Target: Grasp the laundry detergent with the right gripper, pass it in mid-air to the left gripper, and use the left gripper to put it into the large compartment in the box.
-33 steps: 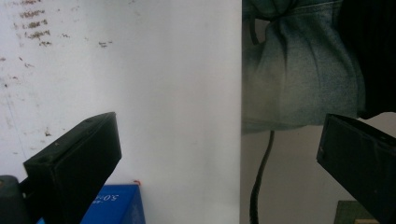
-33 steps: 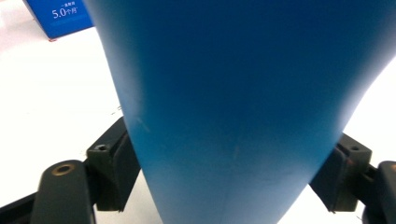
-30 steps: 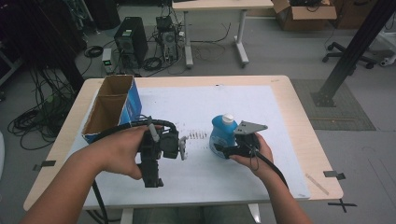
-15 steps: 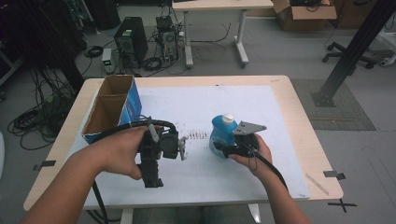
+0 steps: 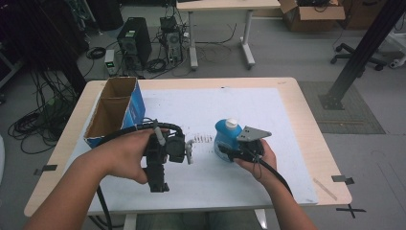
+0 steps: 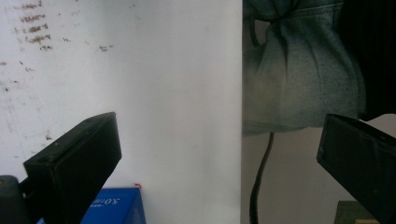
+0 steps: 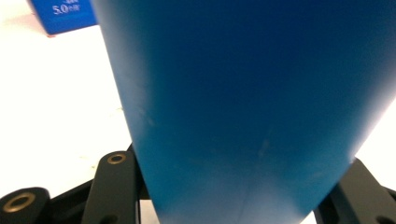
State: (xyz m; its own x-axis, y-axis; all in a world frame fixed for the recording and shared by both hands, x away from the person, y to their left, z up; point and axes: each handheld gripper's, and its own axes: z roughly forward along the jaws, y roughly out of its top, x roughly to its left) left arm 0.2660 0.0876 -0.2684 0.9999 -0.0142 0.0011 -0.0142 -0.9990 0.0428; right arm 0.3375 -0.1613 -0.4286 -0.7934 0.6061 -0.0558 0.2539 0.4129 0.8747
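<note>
**Right tool clamped on the blue bottle; the grip sat low**

The right tool had just been closing, and its jaws stood shut on the lower body of the blue plastic bottle with the white cap, which stood upright on the white sheet covering the wooden tabletop, a little right of the middle. In the right gripper view the bottle's blue wall rose between the two black jaws and looked to be pressed from both sides.

The left tool was held apart from the bottle, to its left, above the white sheet near the tabletop's near edge. Its jaws stood wide open with nothing between them; the left gripper view showed bare white sheet and, beyond its edge, the person's denim-clad leg.

An open cardboard box with blue printed sides stood at the left end of the tabletop, well apart from the bottle.

The risks from here were judged as follows. The hold was low on a tall, smooth body, so a lift could let the bottle tip over the jaws or slide down between them. A hard squeeze could dent the plastic wall. If the bottle was bound for the box, a swing across could knock it against the left tool or the box's rim.
</note>
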